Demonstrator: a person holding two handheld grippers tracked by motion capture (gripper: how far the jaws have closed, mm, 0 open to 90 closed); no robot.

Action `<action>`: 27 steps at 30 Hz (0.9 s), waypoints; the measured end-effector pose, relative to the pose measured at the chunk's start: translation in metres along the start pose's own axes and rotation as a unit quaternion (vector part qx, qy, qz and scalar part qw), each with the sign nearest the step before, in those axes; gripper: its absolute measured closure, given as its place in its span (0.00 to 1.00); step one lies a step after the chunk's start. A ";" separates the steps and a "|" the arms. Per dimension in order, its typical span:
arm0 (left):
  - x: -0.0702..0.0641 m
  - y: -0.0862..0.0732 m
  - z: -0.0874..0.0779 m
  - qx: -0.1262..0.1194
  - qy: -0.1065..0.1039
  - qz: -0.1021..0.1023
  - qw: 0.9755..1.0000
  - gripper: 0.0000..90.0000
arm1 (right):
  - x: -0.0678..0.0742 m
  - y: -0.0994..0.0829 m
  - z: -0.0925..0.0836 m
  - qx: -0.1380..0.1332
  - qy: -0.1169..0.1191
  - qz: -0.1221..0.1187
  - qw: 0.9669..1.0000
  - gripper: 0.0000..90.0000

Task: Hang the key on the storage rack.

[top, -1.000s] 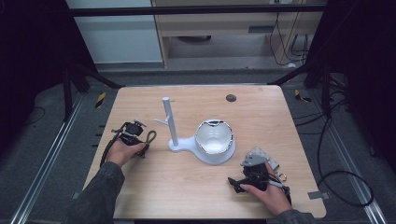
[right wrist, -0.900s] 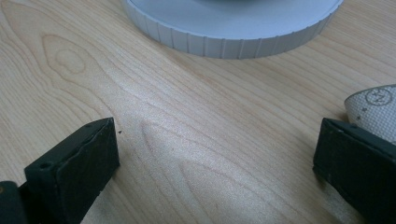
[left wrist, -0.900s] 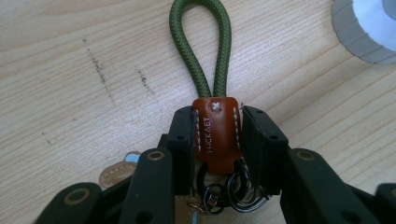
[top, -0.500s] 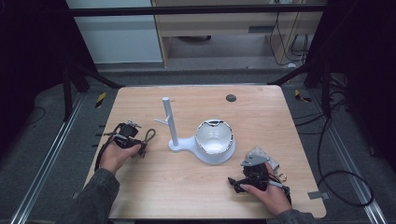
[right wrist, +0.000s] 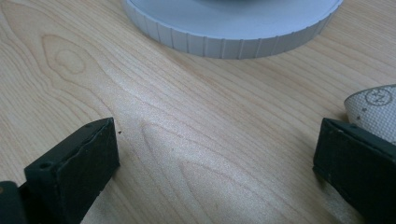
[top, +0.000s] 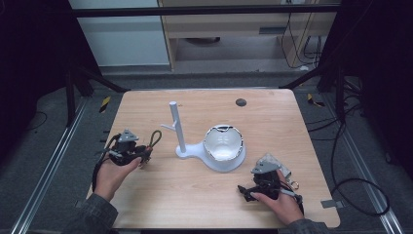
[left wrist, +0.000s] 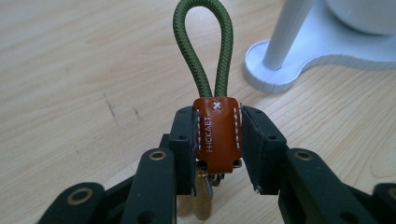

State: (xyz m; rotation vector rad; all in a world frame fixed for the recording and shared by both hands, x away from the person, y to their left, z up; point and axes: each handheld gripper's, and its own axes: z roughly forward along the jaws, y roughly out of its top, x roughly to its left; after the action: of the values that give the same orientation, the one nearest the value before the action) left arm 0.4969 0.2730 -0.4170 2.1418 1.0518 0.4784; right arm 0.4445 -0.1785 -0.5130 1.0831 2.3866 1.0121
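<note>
Left gripper view: left claw (left wrist: 217, 147) clamped on brown leather tab (left wrist: 216, 135); right claw (right wrist: 217, 161) apart.

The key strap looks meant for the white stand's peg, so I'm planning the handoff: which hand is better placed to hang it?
Left. Its tool already clamps the key strap, loop pointing toward the stand. The right tool is open and empty.

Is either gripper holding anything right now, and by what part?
The left gripper is shut on the keychain, clamped on its brown leather tab. The right gripper is open and holds nothing.
</note>
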 end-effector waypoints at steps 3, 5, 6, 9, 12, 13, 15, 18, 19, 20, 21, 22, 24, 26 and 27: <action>-0.006 0.001 -0.011 -0.024 -0.002 0.003 1.000 0.74 | 0.000 0.000 0.000 0.001 0.000 0.001 1.000 0.00; -0.010 0.001 -0.018 -0.038 -0.001 0.007 0.999 0.74 | 0.000 0.000 0.000 0.001 -0.001 0.001 1.000 0.00; -0.013 0.002 -0.021 -0.043 0.000 0.011 0.999 0.74 | 0.000 0.000 0.000 0.001 -0.001 0.002 1.000 0.00; -0.017 0.001 -0.028 -0.056 0.002 0.017 0.998 0.74 | 0.000 0.000 0.000 0.001 -0.002 0.002 1.000 0.00; -0.019 0.000 -0.035 -0.068 0.006 0.019 0.997 0.74 | 0.000 0.000 0.000 0.001 -0.002 0.002 1.000 0.00; -0.019 0.000 -0.037 -0.074 0.004 0.019 0.997 0.74 | 0.000 0.000 0.000 0.001 -0.002 0.002 1.000 0.00; -0.020 0.000 -0.040 -0.083 0.003 0.016 0.996 0.74 | 0.000 0.000 0.000 0.001 -0.002 0.002 1.000 0.00; -0.022 -0.001 -0.045 -0.096 0.003 0.018 0.995 0.74 | 0.000 0.000 0.000 0.001 -0.002 0.002 1.000 0.00; -0.023 -0.001 -0.047 -0.099 0.002 0.017 0.995 0.74 | 0.000 0.000 0.000 0.001 -0.002 0.002 1.000 0.00; -0.024 -0.001 -0.049 -0.105 0.002 0.017 0.994 0.74 | 0.000 0.000 0.000 0.001 -0.002 0.002 1.000 0.00; -0.025 -0.002 -0.051 -0.108 0.002 0.018 0.994 0.74 | 0.000 0.000 0.000 0.001 -0.002 0.002 1.000 0.00; -0.026 -0.002 -0.052 -0.112 0.002 0.019 0.994 0.74 | 0.000 0.000 0.000 0.001 -0.001 0.002 1.000 0.00; -0.028 -0.002 -0.054 -0.115 0.002 0.018 0.993 0.74 | 0.000 0.000 0.000 0.001 -0.001 0.002 1.000 0.00; -0.030 -0.004 -0.058 -0.122 0.000 0.019 0.992 0.74 | 0.000 0.000 0.000 0.001 -0.001 0.002 1.000 0.00; -0.032 -0.004 -0.059 -0.123 0.000 0.018 0.992 0.74 | 0.000 0.000 0.000 0.001 -0.001 0.002 1.000 0.00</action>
State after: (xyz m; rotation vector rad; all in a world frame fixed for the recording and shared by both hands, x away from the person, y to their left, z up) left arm 0.4409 0.2746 -0.3798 1.9450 0.9034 0.5929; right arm 0.4446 -0.1784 -0.5128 1.0902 2.3855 1.0095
